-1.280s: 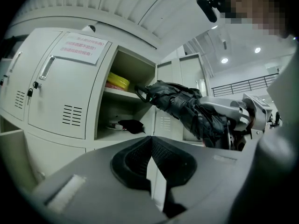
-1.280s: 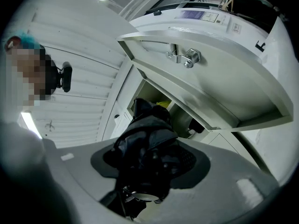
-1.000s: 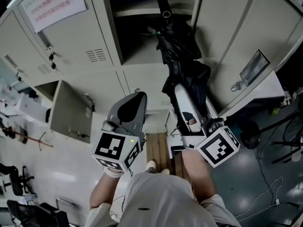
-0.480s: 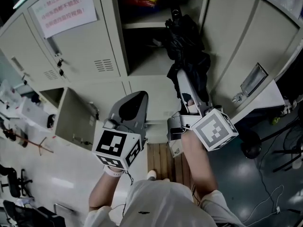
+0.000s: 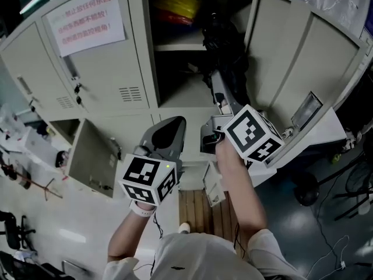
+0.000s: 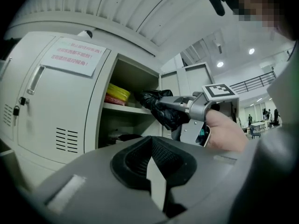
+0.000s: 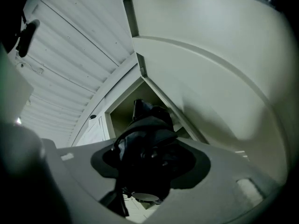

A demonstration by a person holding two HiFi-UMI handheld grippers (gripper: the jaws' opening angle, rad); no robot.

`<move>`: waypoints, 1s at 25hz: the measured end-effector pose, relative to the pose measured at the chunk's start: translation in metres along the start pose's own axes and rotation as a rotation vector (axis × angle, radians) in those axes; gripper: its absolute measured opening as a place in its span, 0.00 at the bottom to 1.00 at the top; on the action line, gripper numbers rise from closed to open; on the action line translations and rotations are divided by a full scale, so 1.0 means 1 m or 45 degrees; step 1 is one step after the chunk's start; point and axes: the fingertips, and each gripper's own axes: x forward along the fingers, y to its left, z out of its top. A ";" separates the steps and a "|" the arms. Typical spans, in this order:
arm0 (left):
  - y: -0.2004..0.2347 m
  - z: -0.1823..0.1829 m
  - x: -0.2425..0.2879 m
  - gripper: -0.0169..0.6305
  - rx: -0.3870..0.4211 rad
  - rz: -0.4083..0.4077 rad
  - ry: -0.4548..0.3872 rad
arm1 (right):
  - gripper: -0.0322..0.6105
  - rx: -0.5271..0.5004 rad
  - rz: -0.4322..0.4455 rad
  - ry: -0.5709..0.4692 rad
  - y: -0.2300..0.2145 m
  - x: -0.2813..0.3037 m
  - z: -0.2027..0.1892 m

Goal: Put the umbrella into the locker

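A black folded umbrella (image 5: 225,50) is clamped in my right gripper (image 5: 224,98), with its far end reaching into the open locker compartment (image 5: 182,47) near the shelf. In the right gripper view the umbrella (image 7: 147,146) fills the space between the jaws and points up at the dark opening. The left gripper view shows the umbrella (image 6: 161,107) from the side, in front of the locker shelf (image 6: 122,109). My left gripper (image 5: 174,123) hangs lower and to the left, below the compartment, with its jaws together and nothing in them.
The locker's door (image 5: 291,57) stands open on the right, close to the umbrella. Something yellow (image 5: 176,6) lies on the upper shelf. A paper notice (image 5: 87,16) is stuck to the closed door on the left. A lower small door (image 5: 87,156) hangs open.
My right gripper has risen and carried the umbrella up towards the locker opening, rolling a little. My left gripper has come up slightly.
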 end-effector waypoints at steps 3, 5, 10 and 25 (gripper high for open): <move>0.015 0.000 0.007 0.05 -0.025 0.045 -0.006 | 0.44 -0.039 -0.024 -0.005 0.000 0.012 0.003; 0.024 0.003 0.011 0.05 -0.025 0.068 -0.010 | 0.44 -0.035 -0.047 -0.011 0.000 0.021 0.003; 0.033 0.007 0.014 0.05 -0.019 0.074 -0.005 | 0.44 -0.040 -0.150 -0.043 -0.008 0.039 0.008; 0.048 0.021 0.009 0.05 -0.017 0.068 -0.051 | 0.45 -0.248 -0.393 -0.006 -0.015 0.095 0.022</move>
